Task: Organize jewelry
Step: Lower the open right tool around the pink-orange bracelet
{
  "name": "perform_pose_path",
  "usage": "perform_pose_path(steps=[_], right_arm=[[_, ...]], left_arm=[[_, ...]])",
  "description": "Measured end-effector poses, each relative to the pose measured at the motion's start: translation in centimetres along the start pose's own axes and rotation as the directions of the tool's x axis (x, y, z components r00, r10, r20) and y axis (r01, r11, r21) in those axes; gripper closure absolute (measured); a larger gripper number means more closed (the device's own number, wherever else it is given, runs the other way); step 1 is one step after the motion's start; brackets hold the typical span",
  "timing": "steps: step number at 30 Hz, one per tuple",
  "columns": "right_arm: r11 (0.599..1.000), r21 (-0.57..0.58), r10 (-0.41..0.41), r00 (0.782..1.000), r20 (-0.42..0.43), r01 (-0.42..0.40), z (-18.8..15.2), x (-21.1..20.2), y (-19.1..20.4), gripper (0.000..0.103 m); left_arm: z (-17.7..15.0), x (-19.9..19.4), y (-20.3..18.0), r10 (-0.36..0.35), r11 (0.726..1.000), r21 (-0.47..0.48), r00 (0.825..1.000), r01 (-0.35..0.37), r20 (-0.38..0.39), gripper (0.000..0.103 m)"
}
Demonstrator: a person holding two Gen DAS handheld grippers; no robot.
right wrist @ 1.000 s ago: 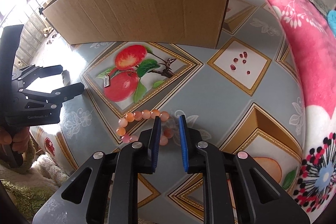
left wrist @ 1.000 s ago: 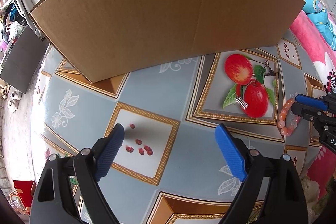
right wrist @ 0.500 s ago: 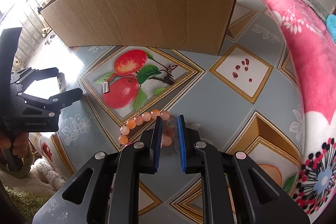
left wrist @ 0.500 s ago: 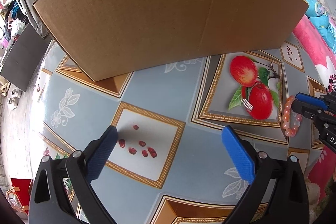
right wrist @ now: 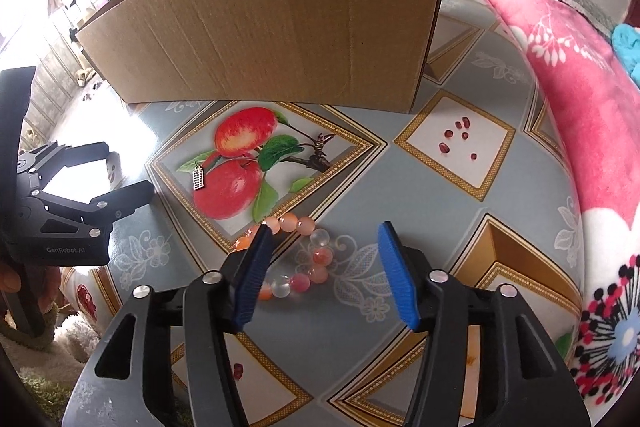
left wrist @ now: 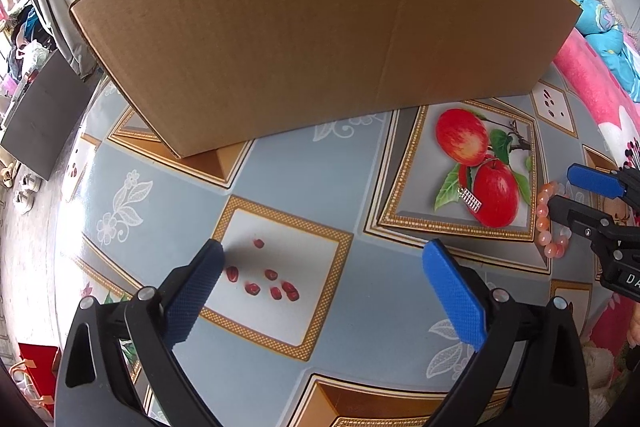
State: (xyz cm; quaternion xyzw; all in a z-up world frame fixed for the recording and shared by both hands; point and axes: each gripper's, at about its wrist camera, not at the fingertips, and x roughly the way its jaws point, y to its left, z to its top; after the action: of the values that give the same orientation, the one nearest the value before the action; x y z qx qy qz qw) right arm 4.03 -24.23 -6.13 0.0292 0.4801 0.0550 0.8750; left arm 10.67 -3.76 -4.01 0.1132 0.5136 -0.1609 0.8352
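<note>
A bracelet (right wrist: 321, 256) of orange, pink and clear beads lies on the patterned tablecloth. My right gripper (right wrist: 326, 229) hangs just over it with its jaws opening. The beads sit between the blue pads, and neither pad presses on them. A small silver abacus pendant (right wrist: 199, 179) rests on the printed red apple, left of the bracelet. My left gripper (left wrist: 323, 255) stands open wide over bare cloth with nothing between its fingers. From the left wrist view the pendant (left wrist: 471, 200), the bracelet (left wrist: 546, 223) and the right gripper (left wrist: 564, 189) lie to the right. A large cardboard box (right wrist: 280, 27) stands behind.
A pink flowered blanket (right wrist: 580, 107) runs along the table's right side. A hand (right wrist: 8, 279) holds the left gripper (right wrist: 128, 169) at the table's left edge. Beyond that edge a dark cabinet (left wrist: 36, 115) stands on the floor.
The right gripper's jaws, nearly closed at the bracelet before, now stand apart with the beads lying between them. The left gripper's jaws spread a little wider. Neither hand has shifted.
</note>
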Motion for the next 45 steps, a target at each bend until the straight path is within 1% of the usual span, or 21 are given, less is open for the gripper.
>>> perform_pose_path(steps=[2, 5, 15, 20, 21, 24, 26, 36, 40, 45], right_arm=[[1.000, -0.003, -0.001, 1.000, 0.003, 0.001, 0.1, 0.1, 0.0, 0.041], [1.000, -0.010, 0.000, 1.000, 0.006, 0.000, 0.4, 0.5, -0.1, 0.036], [1.000, -0.016, -0.001, 1.000, 0.013, 0.001, 0.8, 0.9, -0.1, 0.029], [1.000, -0.028, -0.007, 1.000, 0.009, 0.008, 0.4, 0.8, 0.7, 0.021], [0.999, -0.032, -0.012, 1.000, 0.007, 0.012, 0.4, 0.9, 0.7, 0.018], [0.999, -0.040, -0.022, 1.000, 0.001, 0.022, 0.5, 1.2, 0.8, 0.014], [0.998, -0.045, -0.032, 0.999, -0.007, 0.031, 0.5, 1.5, 0.8, 0.008], [0.996, -0.074, -0.055, 0.998, -0.021, 0.053, 0.7, 1.8, 1.0, 0.008], [0.995, -0.086, -0.049, 0.999, -0.017, 0.047, 0.7, 1.7, 0.8, 0.008], [0.993, -0.108, -0.044, 0.998, -0.037, 0.039, 1.1, 1.9, 0.5, 0.008]], left_arm=[[-0.1, 0.0, 0.0, 0.000, 1.000, 0.001, 1.000, 0.000, 0.001, 0.005], [-0.1, 0.0, 0.0, -0.001, 1.000, 0.002, 1.000, 0.001, 0.001, 0.005], [0.2, 0.2, 0.1, -0.003, 1.000, 0.001, 1.000, 0.003, -0.008, 0.005], [0.3, 0.2, 0.1, -0.004, 1.000, 0.003, 1.000, 0.004, -0.008, 0.005], [0.3, 0.2, 0.1, -0.004, 1.000, 0.003, 1.000, 0.004, -0.008, 0.005], [0.3, 0.2, 0.0, -0.004, 1.000, 0.002, 1.000, 0.004, -0.009, 0.005], [0.3, 0.2, 0.1, -0.004, 1.000, 0.002, 1.000, 0.004, -0.010, 0.005], [0.5, 0.3, 0.1, 0.004, 1.000, -0.005, 1.000, -0.004, -0.018, 0.004], [0.7, 0.3, 0.0, 0.010, 1.000, -0.017, 1.000, -0.010, -0.027, 0.004], [0.8, 0.3, -0.1, 0.012, 1.000, -0.019, 0.999, -0.013, -0.029, 0.004]])
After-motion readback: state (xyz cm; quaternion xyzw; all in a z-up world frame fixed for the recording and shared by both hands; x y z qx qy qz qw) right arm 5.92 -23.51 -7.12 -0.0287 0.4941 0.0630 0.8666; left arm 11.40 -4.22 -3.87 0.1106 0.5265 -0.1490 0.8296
